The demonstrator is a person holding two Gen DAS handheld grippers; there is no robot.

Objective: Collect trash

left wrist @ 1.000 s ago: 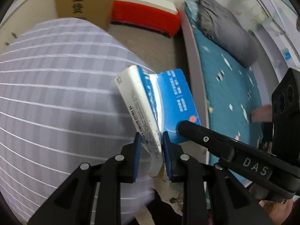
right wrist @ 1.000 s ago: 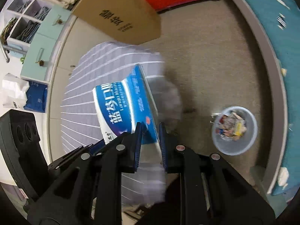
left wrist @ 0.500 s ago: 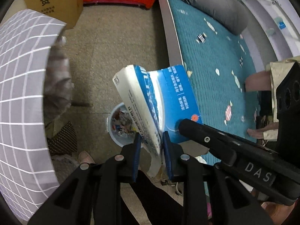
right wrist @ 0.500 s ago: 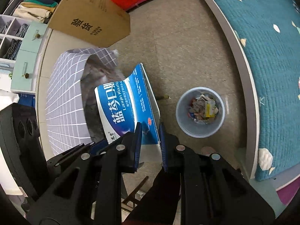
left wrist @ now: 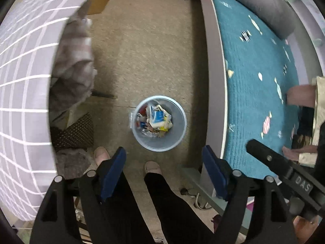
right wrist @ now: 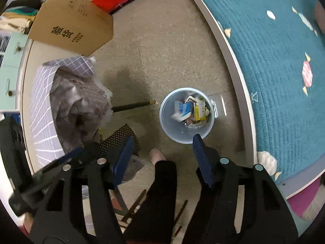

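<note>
Speckled floor (left wrist: 154, 46), trash bin (left wrist: 176, 140) standing on it, cardboard box (right wrist: 71, 22) beyond

**Soft light, bent edges**

The room has soft, even light with no bright glare. A dark shadow lies on the floor (right wrist: 130, 77) by the checked cloth (right wrist: 42, 105). Both pictures bend a lot at the edges and go black in the corners. The trash in the bin (right wrist: 186, 130) looks a bit smeared.
</note>
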